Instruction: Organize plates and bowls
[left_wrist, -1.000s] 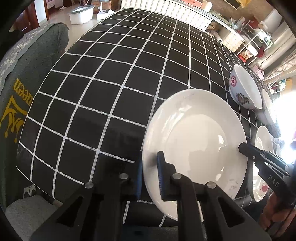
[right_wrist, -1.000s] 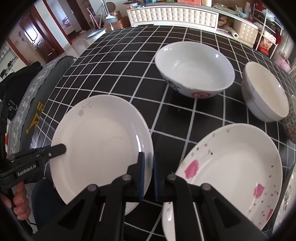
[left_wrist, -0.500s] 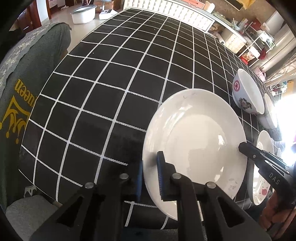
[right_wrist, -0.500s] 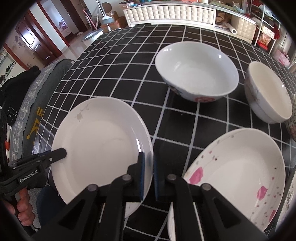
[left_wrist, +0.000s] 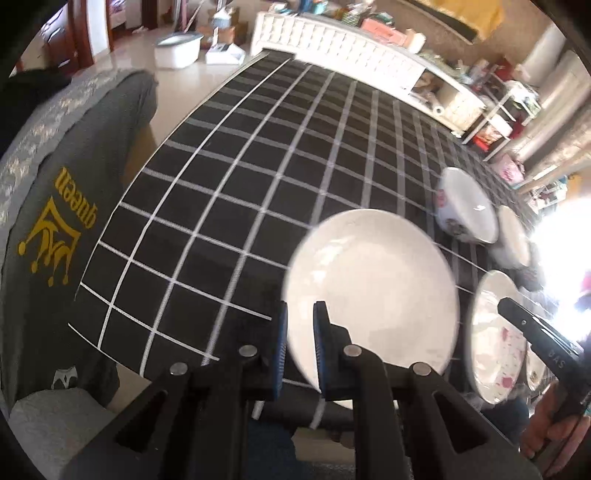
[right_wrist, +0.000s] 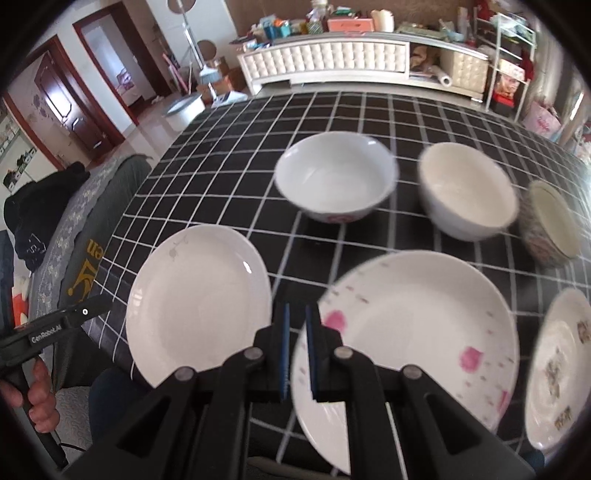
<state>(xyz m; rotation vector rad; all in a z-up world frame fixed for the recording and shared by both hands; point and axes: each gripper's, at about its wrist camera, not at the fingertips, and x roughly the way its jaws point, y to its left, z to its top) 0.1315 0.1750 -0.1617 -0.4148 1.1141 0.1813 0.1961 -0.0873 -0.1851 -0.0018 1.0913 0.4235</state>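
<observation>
Near edge of the checked tablecloth (left_wrist: 221, 184): the plain white plate (right_wrist: 199, 302) lies flat on the left and the pink-flowered plate (right_wrist: 413, 332) just to its right, rims close but apart. A third, patterned plate (right_wrist: 557, 362) sits at the far right. Three bowls stand in a row behind: the wide white bowl (right_wrist: 336, 177), the cream bowl (right_wrist: 467, 192) and the small patterned bowl (right_wrist: 550, 221).

Left gripper (left_wrist: 298, 350): pads a narrow slit apart, level with the plain plate's left rim. In its own view the rim lines up with the slit. From the right wrist view its tip looks just short of the rim. Cannot tell whether it bites.

Right gripper (right_wrist: 296, 350): pads likewise a narrow slit apart, between the two plates at the flowered plate's left rim. Grip not confirmed.

Judgement: the step in hand is stacking the plates, likely the plain one onto the flowered one.

To do it well:
- Seat the rim fully between the pads before lifting, because glazed ware slips.
- Lift the plate level.
- Carry it right, clear of the flowered rim.
- Centre it, then lower it flat.
- Release only once it rests.
- Steady the lower plate with the other gripper.

Risk: both plates sit at the table's near edge, so a nudge could push one off.
</observation>
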